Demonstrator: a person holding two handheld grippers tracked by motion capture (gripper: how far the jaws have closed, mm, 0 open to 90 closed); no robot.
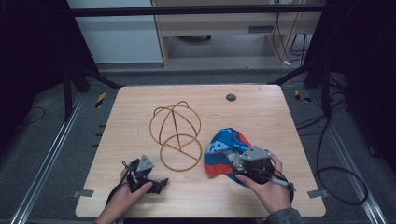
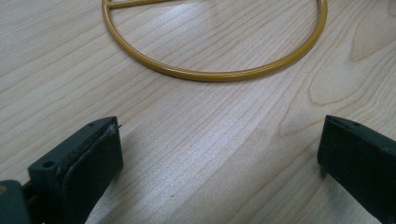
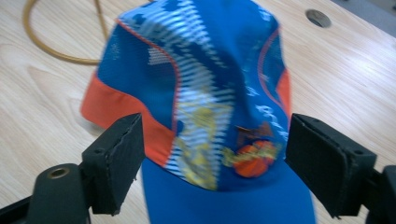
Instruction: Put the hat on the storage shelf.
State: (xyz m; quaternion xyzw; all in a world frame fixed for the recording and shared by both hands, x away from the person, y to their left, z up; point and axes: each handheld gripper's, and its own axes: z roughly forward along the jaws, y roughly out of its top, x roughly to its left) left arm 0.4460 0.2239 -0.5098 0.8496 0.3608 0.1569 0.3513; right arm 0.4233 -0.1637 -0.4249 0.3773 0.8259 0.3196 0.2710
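the right claw [image 3: 212,163] stands wide, its jaws either side of the blue and orange cap [image 3: 205,93] on the worktop [image 1: 261,112]. closing now may pinch only loose cloth, which could slip. the left claw [image 2: 219,154], wide and empty, points at the wire stand [image 2: 219,74] just ahead.

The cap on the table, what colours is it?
The cap is mainly blue with orange panels and pale striping, best seen in the right gripper view.
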